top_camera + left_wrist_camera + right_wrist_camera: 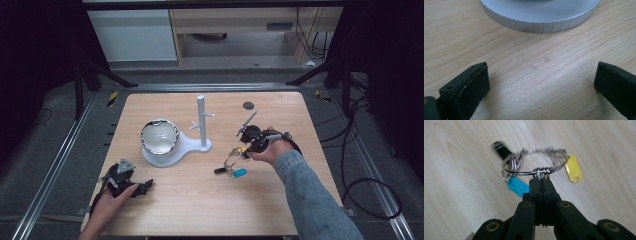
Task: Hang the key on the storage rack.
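Right gripper view: right gripper (541,182) fingers pinch key ring (534,165) wire (tags dangling); left gripper (541,82) fingers wide.

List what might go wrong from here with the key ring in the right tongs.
1. The right tongs pinch the wire ring at only one small wrapped spot, so it may swivel or slip out.
2. The yellow tag, blue tag and black fob hang loose and could swing and snag on a peg of the white stand.
3. The left tongs rest open near the stand's base; a nudge could shift it.
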`<state>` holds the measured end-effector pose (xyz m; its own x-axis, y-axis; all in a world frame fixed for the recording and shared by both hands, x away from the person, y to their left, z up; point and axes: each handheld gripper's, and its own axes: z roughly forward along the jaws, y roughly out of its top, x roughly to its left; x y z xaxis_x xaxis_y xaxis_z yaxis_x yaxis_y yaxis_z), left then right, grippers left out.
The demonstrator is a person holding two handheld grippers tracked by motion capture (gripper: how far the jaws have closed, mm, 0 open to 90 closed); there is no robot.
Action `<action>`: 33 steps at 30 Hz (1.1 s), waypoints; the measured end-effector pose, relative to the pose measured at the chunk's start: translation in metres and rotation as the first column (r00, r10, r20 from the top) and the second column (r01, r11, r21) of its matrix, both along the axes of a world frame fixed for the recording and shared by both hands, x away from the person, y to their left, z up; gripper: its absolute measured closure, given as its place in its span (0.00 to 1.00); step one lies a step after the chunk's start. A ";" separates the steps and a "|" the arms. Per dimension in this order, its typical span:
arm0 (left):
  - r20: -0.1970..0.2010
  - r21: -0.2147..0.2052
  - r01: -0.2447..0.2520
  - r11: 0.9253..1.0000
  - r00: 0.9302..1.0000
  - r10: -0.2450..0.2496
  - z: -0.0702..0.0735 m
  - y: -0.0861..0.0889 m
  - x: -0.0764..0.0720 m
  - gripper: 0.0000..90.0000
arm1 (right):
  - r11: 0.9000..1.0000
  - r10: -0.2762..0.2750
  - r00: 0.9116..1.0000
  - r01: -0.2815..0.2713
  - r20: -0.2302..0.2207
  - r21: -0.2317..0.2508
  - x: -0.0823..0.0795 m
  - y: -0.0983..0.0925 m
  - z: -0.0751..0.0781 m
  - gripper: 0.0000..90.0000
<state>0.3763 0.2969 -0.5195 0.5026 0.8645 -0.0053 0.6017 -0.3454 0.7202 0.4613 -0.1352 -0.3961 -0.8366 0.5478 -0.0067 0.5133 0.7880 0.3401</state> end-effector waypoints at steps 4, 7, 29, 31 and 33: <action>0.000 0.000 0.000 1.000 1.000 0.000 0.000 0.000 0.000 0.00 | 1.000 0.015 1.000 -0.015 0.020 -0.011 0.002 0.001 0.017 0.99; 0.000 0.000 0.000 1.000 1.000 0.000 0.000 0.000 0.000 0.00 | 1.000 0.022 0.999 -0.021 0.035 -0.022 0.004 0.002 0.029 0.99; 0.000 -0.002 -0.001 1.000 1.000 0.001 0.000 0.000 0.000 0.00 | 0.998 0.061 0.994 -0.057 0.095 -0.041 0.011 0.018 0.089 0.99; 0.000 -0.002 -0.001 1.000 1.000 0.001 0.000 0.000 0.000 0.00 | 0.997 0.061 0.993 -0.057 0.098 -0.044 0.011 0.020 0.094 0.99; -0.001 -0.001 -0.001 1.000 1.000 0.001 0.000 0.000 0.000 0.00 | 0.997 0.065 0.993 -0.061 0.103 -0.042 0.012 0.022 0.097 0.99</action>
<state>0.3760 0.2969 -0.5194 0.5018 0.8650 -0.0066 0.6028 -0.3442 0.7198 0.4734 -0.1136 -0.2987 -0.8630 0.4917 -0.1160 0.4256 0.8313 0.3576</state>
